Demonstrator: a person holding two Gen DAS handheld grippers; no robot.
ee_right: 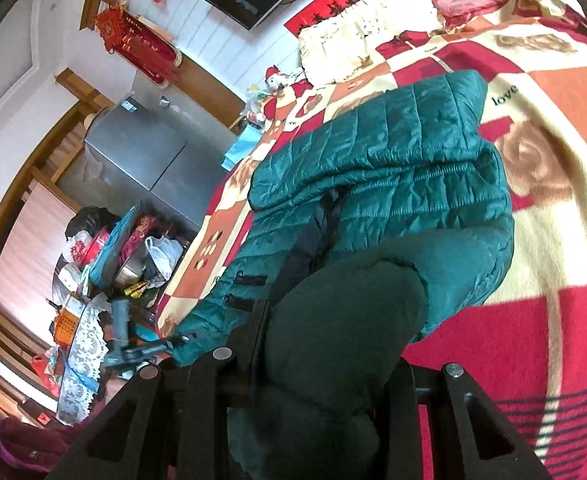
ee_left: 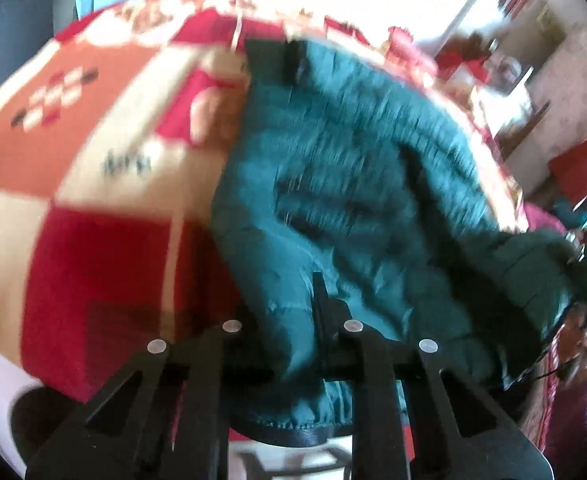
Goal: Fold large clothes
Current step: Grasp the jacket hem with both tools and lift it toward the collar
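jacket position: the green quilted jacket (ee_right: 393, 168) lies on the patterned blanket (ee_right: 553, 168), stretching ahead of both grippers and away from them, with its near end bunched right at the fingers
long axis: from the right wrist view the jacket runs from the near end at the gripper up and away toward the pillows (ee_right: 333, 52); the far hem sits flat and well apart from both grippers
left gripper: the left gripper (ee_left: 293, 320) is closed down on a fold of the jacket's edge, the fabric (ee_left: 313, 360) passing between the fingers and hanging below them; the picture is blurred, so the exact seam caught is hard to tell
right gripper: the right gripper (ee_right: 333, 360) is clamped on a thick rounded wad of the jacket, which fills the gap between its fingers and bulges forward over them
nearer hand: both hold the near end; neither is clearly closer to the far hem
likely next move: judging from the grip, the near end looks ready to be carried forward over the flat part, along that long axis
jacket look: shiny, puffy, stitched in narrow bands, with dark lining (ee_right: 313, 232) showing at the open front and two dark pocket slits (ee_right: 249, 280) to the left of the right gripper
risk: the slick padding could slip from the pinch
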